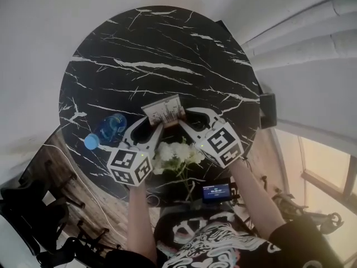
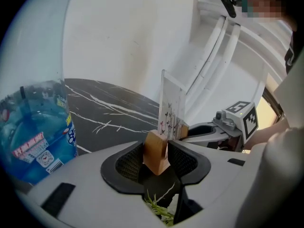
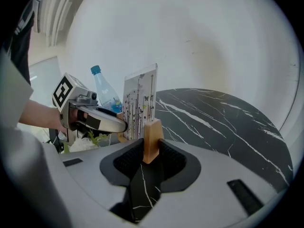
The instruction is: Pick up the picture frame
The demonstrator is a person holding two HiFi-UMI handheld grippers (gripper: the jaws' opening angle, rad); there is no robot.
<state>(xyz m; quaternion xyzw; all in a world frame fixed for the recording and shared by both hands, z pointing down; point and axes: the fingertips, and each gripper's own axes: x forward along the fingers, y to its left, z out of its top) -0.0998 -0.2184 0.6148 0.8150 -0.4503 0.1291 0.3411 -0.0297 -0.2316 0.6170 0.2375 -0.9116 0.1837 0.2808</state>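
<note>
The picture frame (image 1: 164,111) is a clear panel printed with thin stems and butterflies, standing upright on two wooden end blocks near the front of the round black marble table (image 1: 156,43). My left gripper (image 1: 149,124) comes at it from the left. In the left gripper view its pads press both sides of one wooden block (image 2: 156,152). My right gripper (image 1: 192,119) comes from the right and its pads clamp the other wooden block (image 3: 152,139). The panel (image 3: 140,103) rises between the two grippers. Whether the blocks still rest on the table I cannot tell.
A blue water bottle (image 1: 107,130) lies on the table just left of my left gripper. White flowers (image 1: 177,154) sit at the table's front edge below the frame. A small lit screen (image 1: 216,192) is nearer me. White curved walls ring the table.
</note>
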